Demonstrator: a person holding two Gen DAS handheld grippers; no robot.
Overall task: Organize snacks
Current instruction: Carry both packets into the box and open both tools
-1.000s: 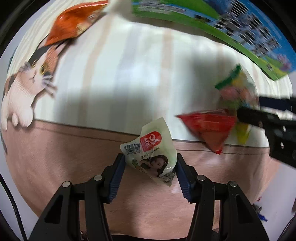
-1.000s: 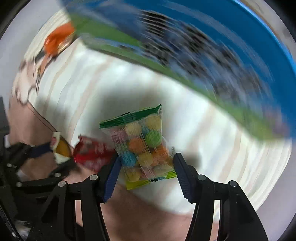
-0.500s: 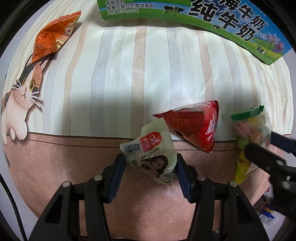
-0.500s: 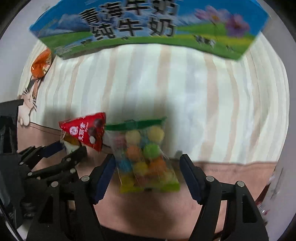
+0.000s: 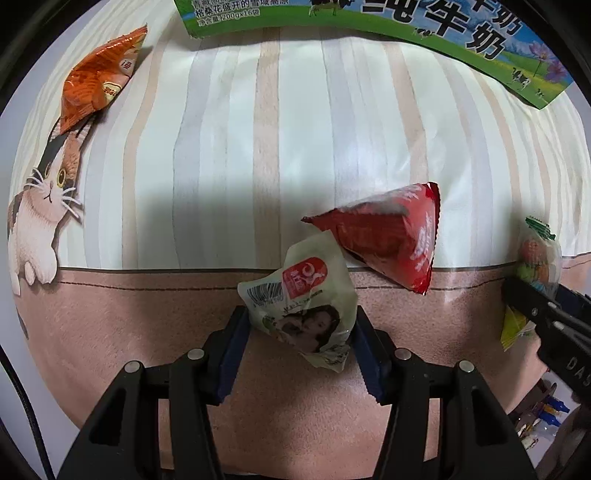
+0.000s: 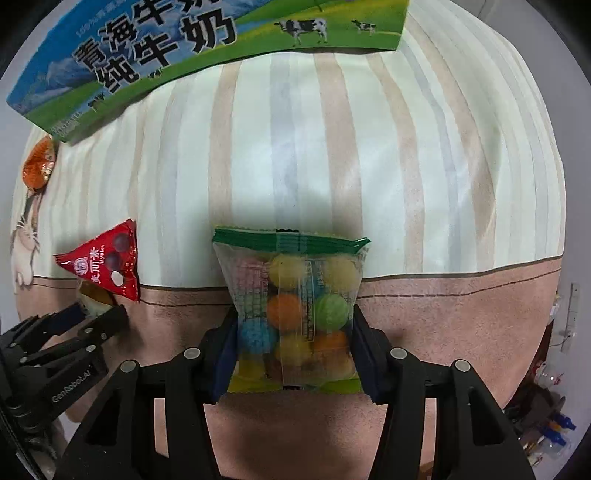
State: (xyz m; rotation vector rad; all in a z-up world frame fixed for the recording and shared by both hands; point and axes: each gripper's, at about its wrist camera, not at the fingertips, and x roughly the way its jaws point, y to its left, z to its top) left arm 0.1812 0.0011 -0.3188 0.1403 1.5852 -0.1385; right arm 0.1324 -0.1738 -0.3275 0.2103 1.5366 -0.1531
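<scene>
Triangular packet (image 5: 391,240) on the cloth (image 5: 295,129), milk carton (image 5: 369,22) behind it, crinkled packet (image 5: 99,77) far left.

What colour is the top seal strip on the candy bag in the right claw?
Green, on the candy bag; the right wrist view shows it best.

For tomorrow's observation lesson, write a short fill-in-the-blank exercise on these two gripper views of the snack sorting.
1. The left gripper holds a white ____ packet.
2. The candy ball bag in the right gripper has a ____ top seal.
3. The red triangular packet lies on the ____ cloth.

Missing words: snack; green; striped
</scene>
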